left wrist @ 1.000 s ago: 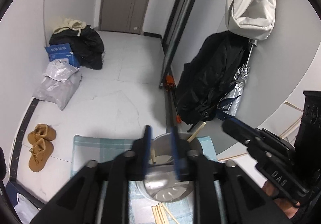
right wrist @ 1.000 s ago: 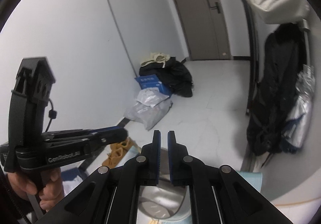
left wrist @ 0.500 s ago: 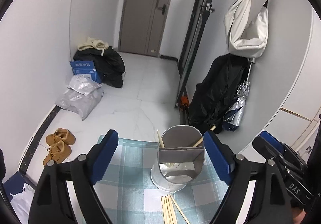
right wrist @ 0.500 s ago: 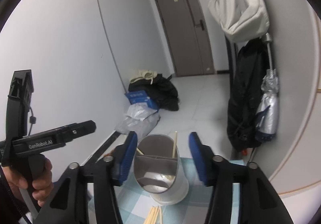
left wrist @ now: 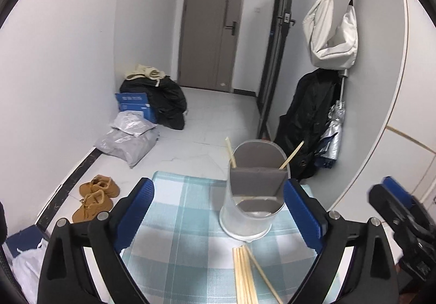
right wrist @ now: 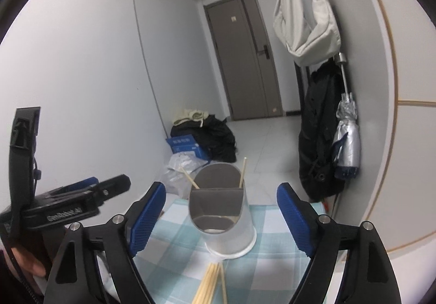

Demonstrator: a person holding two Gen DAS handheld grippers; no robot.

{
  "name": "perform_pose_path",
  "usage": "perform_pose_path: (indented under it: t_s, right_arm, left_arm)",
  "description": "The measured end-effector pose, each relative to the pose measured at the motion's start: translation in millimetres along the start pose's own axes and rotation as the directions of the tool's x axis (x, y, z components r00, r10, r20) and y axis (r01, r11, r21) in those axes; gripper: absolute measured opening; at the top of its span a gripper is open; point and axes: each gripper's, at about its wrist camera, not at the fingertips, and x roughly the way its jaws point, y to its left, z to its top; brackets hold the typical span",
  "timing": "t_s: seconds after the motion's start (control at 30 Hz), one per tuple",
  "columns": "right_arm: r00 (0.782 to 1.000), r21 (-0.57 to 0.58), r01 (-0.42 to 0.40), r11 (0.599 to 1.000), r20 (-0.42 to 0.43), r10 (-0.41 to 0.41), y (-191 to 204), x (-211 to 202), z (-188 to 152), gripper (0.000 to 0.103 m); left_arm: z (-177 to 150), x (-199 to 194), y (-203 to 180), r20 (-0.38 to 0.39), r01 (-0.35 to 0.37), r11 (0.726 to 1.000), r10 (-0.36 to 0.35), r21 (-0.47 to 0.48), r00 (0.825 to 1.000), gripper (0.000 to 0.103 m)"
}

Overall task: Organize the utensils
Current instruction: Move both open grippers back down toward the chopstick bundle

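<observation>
The utensil holder (left wrist: 252, 192) stands on the checked cloth (left wrist: 174, 225), near its far edge. It is a grey cup with a wall down the middle. Two chopsticks (left wrist: 230, 152) lean in its back part, one at each side. More chopsticks (left wrist: 245, 274) lie flat in a bunch on the cloth, just in front of the cup.

The left gripper (left wrist: 218, 218) and the right gripper (right wrist: 219, 218) have both just been opening, and now their blue fingers are spread wide with nothing between them. A second ago both were close over the cup; now they sit farther back. It looks like two sticks were just dropped in. The bunch on the cloth is likely next.

Behind the table are brown shoes (left wrist: 95, 196), bags (left wrist: 128, 137) and a grey door (left wrist: 212, 39).
</observation>
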Motion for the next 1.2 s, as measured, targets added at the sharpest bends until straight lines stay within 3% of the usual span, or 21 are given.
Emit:
perform_pose_path:
  t_s: [0.1,0.37,0.63,0.8,1.03,1.2]
  right_arm:
    - [1.0,-0.03,0.022,0.999,0.016,-0.021,3.3,-3.5,-15.2,0.1]
    - [0.994,-0.032,0.03,0.999,-0.106,-0.033,-4.3,12.3,-49.6,0.1]
    - [0.962,-0.084,0.058,0.995,-0.261,-0.079,-10.3,37.2,-71.3,0.1]
    - [0.924,-0.121,0.024,0.992,-0.377,-0.068,-7.4,67.1,-86.6,0.1]
    - [0.838,-0.187,-0.032,0.982,-0.54,-0.076,1.1,121.0,-110.6,0.096]
    - [0.769,-0.249,-0.069,0.966,-0.63,-0.107,6.4,151.7,-131.1,0.07]
  left_arm:
    - [-14.8,5.8,-0.6,-0.016,0.008,1.0,-0.008,0.011,1.0,0.093]
    - [-43.4,18.8,3.5,-0.044,0.039,0.999,-0.039,0.002,0.998,0.093]
    - [-59.5,38.4,26.5,-0.12,-0.036,0.999,0.034,-0.009,0.992,0.093]
    - [-53.9,45.3,49.0,-0.14,-0.075,0.995,0.065,-0.069,0.988,0.093]
    - [-50.3,61.1,75.9,-0.21,-0.139,0.979,0.106,-0.149,0.972,0.093]
    - [-54.1,66.2,90.4,-0.255,-0.147,0.964,0.088,-0.221,0.963,0.093]
